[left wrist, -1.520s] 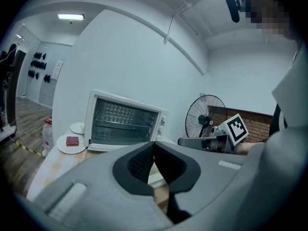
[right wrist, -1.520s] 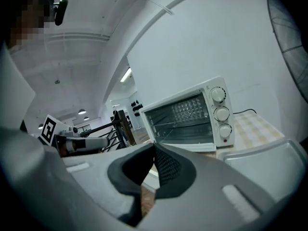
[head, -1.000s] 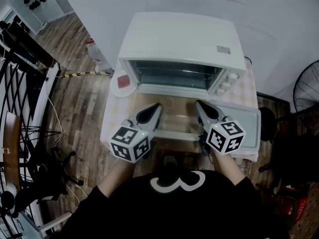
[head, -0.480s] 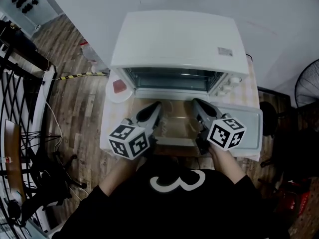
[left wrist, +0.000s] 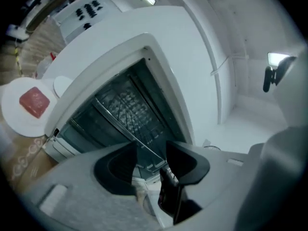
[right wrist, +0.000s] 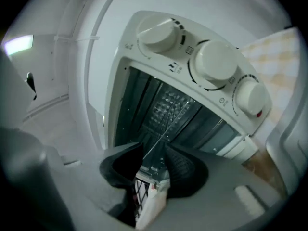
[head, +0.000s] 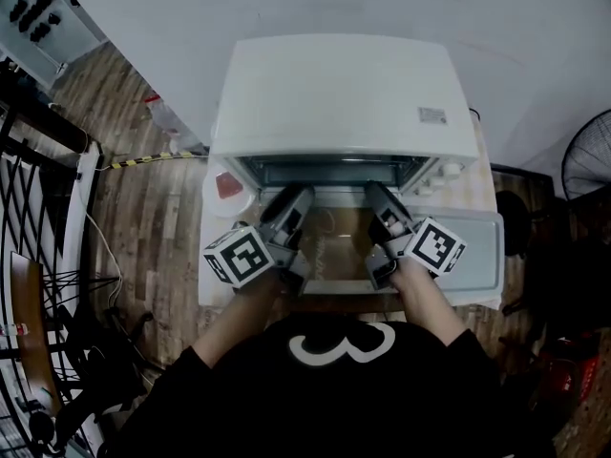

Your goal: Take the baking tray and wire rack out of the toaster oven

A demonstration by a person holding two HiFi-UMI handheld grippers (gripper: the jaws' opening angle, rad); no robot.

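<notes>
Left of frame: a small round white plate carrying a red block, just beside the white box-shaped toaster oven, door down. The left gripper is at the oven mouth. Its jaws have just been opening and stand apart, with the metal wire rack in the cavity showing through the gap, ungripped. The right gripper has just spread too, clamping nothing. Far right lies a grey rimmed tray.

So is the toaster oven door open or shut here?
Open: the door lies folded down in front of the toaster oven, its interior exposed.
</notes>
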